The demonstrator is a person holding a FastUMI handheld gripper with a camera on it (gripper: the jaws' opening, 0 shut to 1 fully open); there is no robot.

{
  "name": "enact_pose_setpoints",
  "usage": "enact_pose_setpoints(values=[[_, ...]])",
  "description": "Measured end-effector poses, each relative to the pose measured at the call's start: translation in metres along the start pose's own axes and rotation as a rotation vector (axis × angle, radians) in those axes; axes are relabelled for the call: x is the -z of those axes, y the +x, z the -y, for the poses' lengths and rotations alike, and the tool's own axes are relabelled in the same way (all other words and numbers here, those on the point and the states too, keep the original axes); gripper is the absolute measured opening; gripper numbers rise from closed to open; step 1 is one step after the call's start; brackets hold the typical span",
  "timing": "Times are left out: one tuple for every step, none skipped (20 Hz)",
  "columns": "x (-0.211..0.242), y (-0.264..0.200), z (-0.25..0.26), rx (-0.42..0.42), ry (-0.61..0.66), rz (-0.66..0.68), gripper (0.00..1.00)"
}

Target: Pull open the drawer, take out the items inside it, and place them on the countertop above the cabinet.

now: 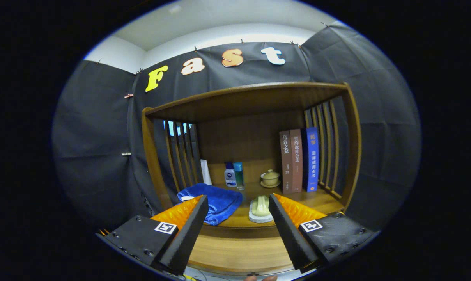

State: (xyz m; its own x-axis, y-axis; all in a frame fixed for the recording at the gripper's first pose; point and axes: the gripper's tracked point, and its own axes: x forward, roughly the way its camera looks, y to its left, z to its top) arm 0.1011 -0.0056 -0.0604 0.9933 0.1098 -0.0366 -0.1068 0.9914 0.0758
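Gripper [238,203]: lower centre, fingers spread wide, grasping nothing.
Drawer: not made out; likely below the wood front [239,253] at frame bottom, so its items unseen.
Towel [220,201]: blue, lower left of centre, behind left finger; risk of snagging if gripper drops fwd.
Soap dish [261,208]: just ahead betw. fingers, near countertop [317,197] edge; could get knocked off.
Bottles [234,175], lidded cup [270,178], books [300,160]: centre to right, at back.
Room: black cloth walls, pale ceiling up top.
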Motion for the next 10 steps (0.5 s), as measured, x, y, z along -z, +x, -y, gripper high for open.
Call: enact_pose_setpoints(values=[[0.007,-0.012,0.001,0.023,-0.015,0.01,0.99],[0.015,-0.022,-0.003,0.027,-0.009,0.019,0.99],[0.024,-0.032,-0.005,0.03,-0.002,0.029,0.99],[0.033,-0.041,-0.006,0.039,0.002,0.04,0.99],[0.045,-0.05,-0.005,0.044,-0.003,0.047,0.99],[0.058,-0.057,-0.003,0.049,-0.013,0.051,0.99],[0.073,-0.063,-0.002,0.059,-0.018,0.043,0.99],[0.091,-0.067,-0.001,0.064,-0.018,0.027,0.99],[0.108,-0.071,0.001,0.071,-0.018,0.011,0.99],[0.125,-0.073,0.005,0.081,-0.017,-0.004,0.99]])
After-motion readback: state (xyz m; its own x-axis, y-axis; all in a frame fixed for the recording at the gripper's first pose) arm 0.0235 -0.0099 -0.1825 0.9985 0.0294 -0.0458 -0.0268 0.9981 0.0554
